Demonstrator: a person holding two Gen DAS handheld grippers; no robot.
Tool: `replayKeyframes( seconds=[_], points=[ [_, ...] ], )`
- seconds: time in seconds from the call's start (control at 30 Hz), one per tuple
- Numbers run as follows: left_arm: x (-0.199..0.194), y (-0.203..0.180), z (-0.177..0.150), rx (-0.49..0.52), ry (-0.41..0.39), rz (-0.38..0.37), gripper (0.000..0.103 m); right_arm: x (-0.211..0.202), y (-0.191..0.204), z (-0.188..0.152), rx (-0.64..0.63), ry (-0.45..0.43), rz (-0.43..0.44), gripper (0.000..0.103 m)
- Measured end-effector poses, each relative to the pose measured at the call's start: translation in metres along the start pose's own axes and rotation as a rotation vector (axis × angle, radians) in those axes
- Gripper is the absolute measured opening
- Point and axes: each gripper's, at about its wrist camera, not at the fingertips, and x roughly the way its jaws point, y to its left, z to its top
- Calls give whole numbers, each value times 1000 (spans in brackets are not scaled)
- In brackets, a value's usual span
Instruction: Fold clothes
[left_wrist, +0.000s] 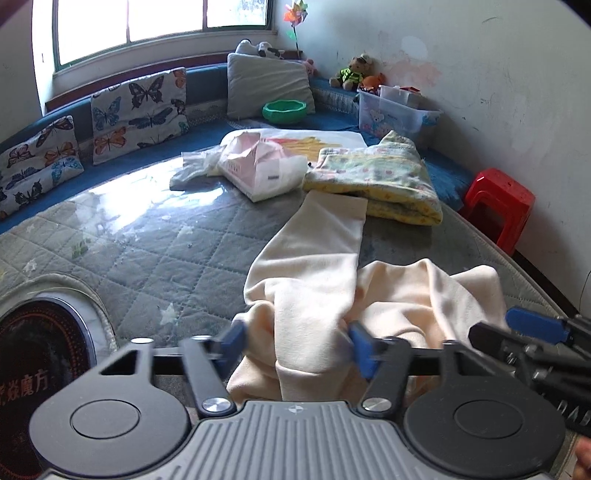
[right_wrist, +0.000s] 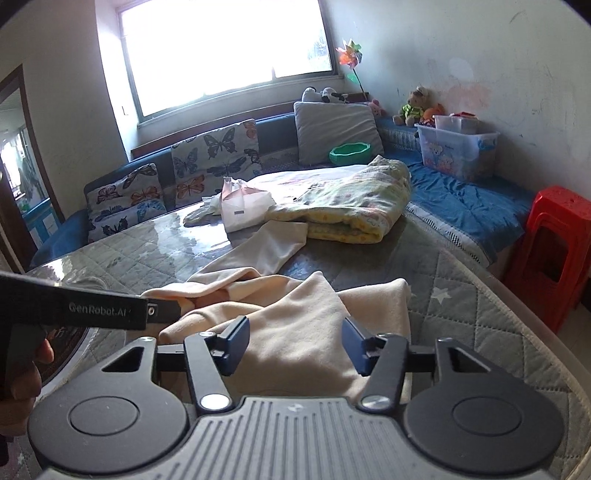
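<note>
A cream garment (left_wrist: 306, 266) lies crumpled on the quilted table top (left_wrist: 166, 240), one sleeve stretched away toward the far side. My left gripper (left_wrist: 299, 339) is open, its blue pads either side of a bunched fold at the garment's near edge. My right gripper (right_wrist: 295, 345) is also open, straddling a flatter part of the same garment (right_wrist: 295, 295). In the left wrist view the right gripper (left_wrist: 506, 328) shows at the right edge, close beside the cloth. A finger (right_wrist: 162, 312) of the left gripper enters the right wrist view from the left, with a hand behind it.
Past the sleeve lie a folded flowered quilt (left_wrist: 380, 177) and a pink and white bag (left_wrist: 258, 166). A dark round cooktop (left_wrist: 37, 354) sits at the near left. A red stool (right_wrist: 550, 251) stands right of the table. Cushions, a green bowl (left_wrist: 284, 110) and a plastic box (left_wrist: 395, 110) line the bench behind.
</note>
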Motion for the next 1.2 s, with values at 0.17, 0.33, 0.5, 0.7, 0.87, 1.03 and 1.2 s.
replayKeyframes(
  seconds=[0.17,0.33,0.5,0.7,0.87,1.03,1.2],
  points=[
    [-1,6,0,-3,-2,-36,17,10,-4,10,-3,13,6,53],
    [-7,7,-2,8,-14,-39,12,30,-5,21,-10,42,6,51],
    [-10,5,-2,17,-18,-45,12,56,-4,33,-32,63,-24,51],
    [-7,-2,2,52,-17,-36,39,87,-5,38,-56,113,-78,42],
    [-5,-9,5,76,-30,-42,46,91,-10,35,-62,137,-70,19],
    [1,-5,8,77,-24,-47,24,79,-11,31,-73,109,-51,6],
    [-7,3,7,62,-46,-55,10,56,-11,32,-87,58,-41,5]
  ],
)
